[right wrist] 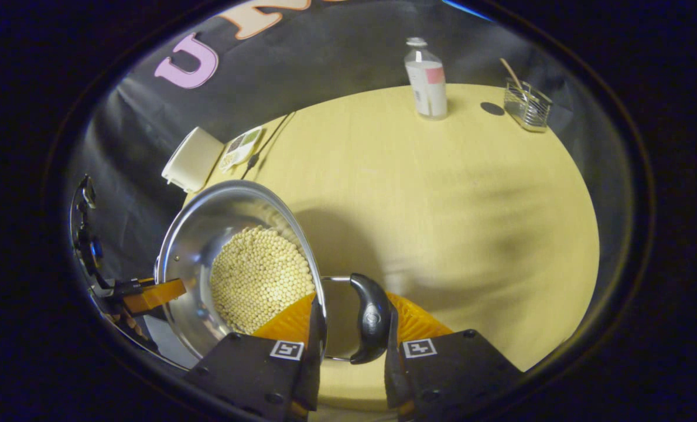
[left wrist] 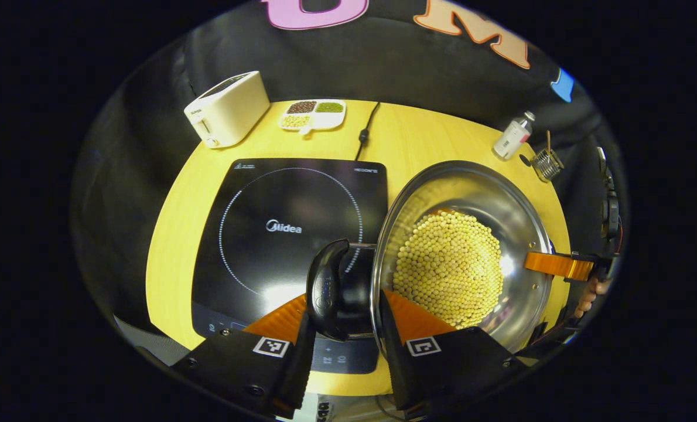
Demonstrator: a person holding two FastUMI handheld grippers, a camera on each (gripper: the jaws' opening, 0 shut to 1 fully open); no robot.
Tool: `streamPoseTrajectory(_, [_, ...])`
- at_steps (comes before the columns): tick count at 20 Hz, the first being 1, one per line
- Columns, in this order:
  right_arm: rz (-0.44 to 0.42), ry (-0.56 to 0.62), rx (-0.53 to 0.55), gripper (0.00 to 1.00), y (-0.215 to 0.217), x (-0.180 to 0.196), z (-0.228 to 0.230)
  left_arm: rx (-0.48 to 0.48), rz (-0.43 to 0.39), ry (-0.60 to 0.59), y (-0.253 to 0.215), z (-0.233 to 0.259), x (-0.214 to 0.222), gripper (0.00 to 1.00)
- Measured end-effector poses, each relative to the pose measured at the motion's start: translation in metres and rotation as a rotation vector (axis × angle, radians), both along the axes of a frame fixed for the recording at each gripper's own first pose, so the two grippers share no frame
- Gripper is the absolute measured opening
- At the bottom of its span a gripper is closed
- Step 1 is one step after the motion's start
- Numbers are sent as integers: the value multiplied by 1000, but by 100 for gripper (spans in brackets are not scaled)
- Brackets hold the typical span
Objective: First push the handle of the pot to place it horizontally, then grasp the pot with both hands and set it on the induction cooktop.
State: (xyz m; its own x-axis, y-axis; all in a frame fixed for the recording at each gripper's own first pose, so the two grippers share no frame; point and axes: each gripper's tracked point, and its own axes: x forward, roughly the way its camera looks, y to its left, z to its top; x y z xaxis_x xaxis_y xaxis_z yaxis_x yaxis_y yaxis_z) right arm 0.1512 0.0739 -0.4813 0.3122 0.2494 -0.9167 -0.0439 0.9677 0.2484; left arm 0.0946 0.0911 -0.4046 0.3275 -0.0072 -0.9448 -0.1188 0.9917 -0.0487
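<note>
A steel pot (left wrist: 518, 223) full of pale yellow beans (left wrist: 448, 264) is just right of the black induction cooktop (left wrist: 278, 199). Its black side handle (left wrist: 328, 287) reaches over the cooktop's edge. My left gripper (left wrist: 342, 316) is shut on that handle, one finger outside it and one at the rim. On the pot's far side the right gripper (left wrist: 559, 265) holds on. In the right gripper view, the pot (right wrist: 196, 234) is at the left and my right gripper (right wrist: 351, 328) is shut on its other black handle (right wrist: 372, 316). The left gripper (right wrist: 152, 295) grips the opposite rim.
At the back of the round yellow table (left wrist: 419, 135) stand a cream toaster (left wrist: 228, 108) and a divided dish of grains (left wrist: 313, 114). The cooktop's cable (left wrist: 366, 132) runs back. A bottle (left wrist: 513, 136) and a wire holder (left wrist: 546, 164) are at the back right.
</note>
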Motion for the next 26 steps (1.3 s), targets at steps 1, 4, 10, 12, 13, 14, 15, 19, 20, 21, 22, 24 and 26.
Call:
streamPoseTrajectory(1, [-2,2,-7,47,6,-1,0,-11,0,2,7,-2,-1,58])
streamPoseTrajectory(4, [-15,4,-43,46,30,-3,-2,-55,-11,-7,32,-11,2,60])
streamPoseTrajectory(10, [-75,-11,-133,46,89,-1,5,-157,-72,-60,93,-21,26,58])
streamPoseTrajectory(12, [-111,-3,-144,46,108,0,3,-156,-122,-94,112,-24,40,58])
streamPoseTrajectory(13, [-119,-1,-156,47,118,-1,3,-155,-145,-114,121,-24,45,60])
streamPoseTrajectory(14, [-121,2,-165,47,128,-3,2,-152,-154,-123,131,-26,49,58])
streamPoseTrajectory(15, [-124,2,-170,47,137,-3,3,-150,-155,-132,142,-28,51,58])
streamPoseTrajectory(19, [-135,1,-184,47,171,0,0,-153,-151,-187,173,-29,59,58])
streamPoseTrajectory(20, [-133,1,-186,47,178,2,0,-151,-149,-196,180,-29,60,57])
streamPoseTrajectory(21, [-129,-1,-189,47,185,3,0,-146,-146,-204,186,-30,62,58])
streamPoseTrajectory(22, [-125,-6,-191,47,191,6,1,-141,-140,-216,191,-30,64,58])
streamPoseTrajectory(24, [-118,-10,-193,47,201,9,1,-133,-128,-241,201,-31,67,58])
streamPoseTrajectory(26, [-113,-12,-192,47,207,10,2,-132,-119,-266,208,-30,69,58])
